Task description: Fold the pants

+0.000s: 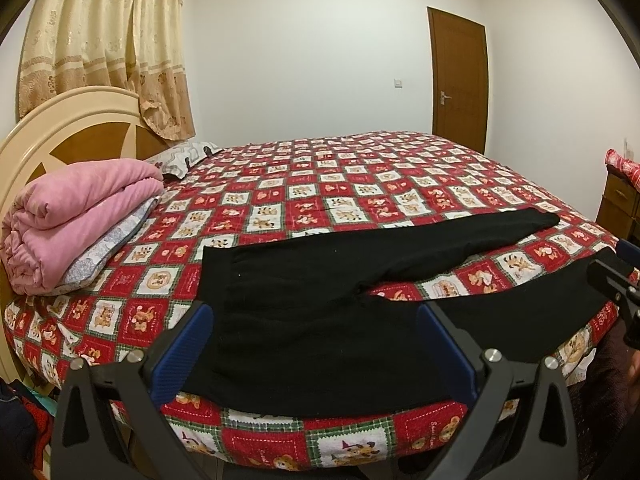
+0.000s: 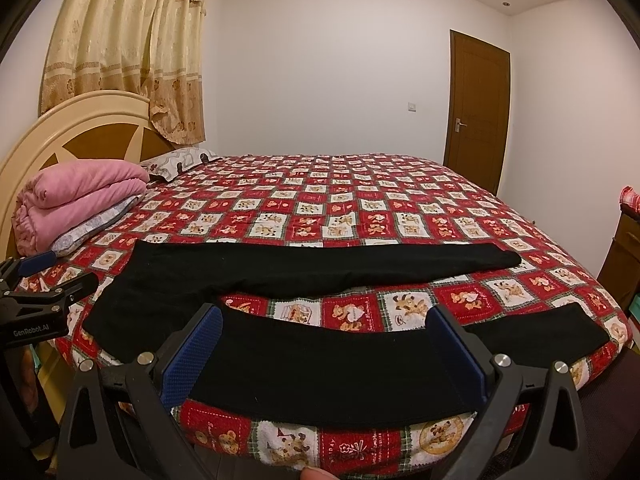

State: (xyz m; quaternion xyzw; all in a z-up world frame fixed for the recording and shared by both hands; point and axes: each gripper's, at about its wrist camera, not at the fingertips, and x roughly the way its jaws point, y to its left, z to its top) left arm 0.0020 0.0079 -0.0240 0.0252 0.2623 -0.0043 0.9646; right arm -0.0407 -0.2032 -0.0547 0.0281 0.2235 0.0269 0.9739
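Black pants lie spread flat on the near part of the bed, waist to the left, legs apart and running right. My left gripper is open, hovering over the waist and seat part near the bed's front edge. My right gripper is open, hovering over the near leg. The far leg stretches right behind it. Each gripper shows at the edge of the other's view: the right one and the left one.
The bed has a red checked bear-print cover. A folded pink blanket on a pillow sits at the headboard, left. A wooden cabinet stands at the right, a brown door behind.
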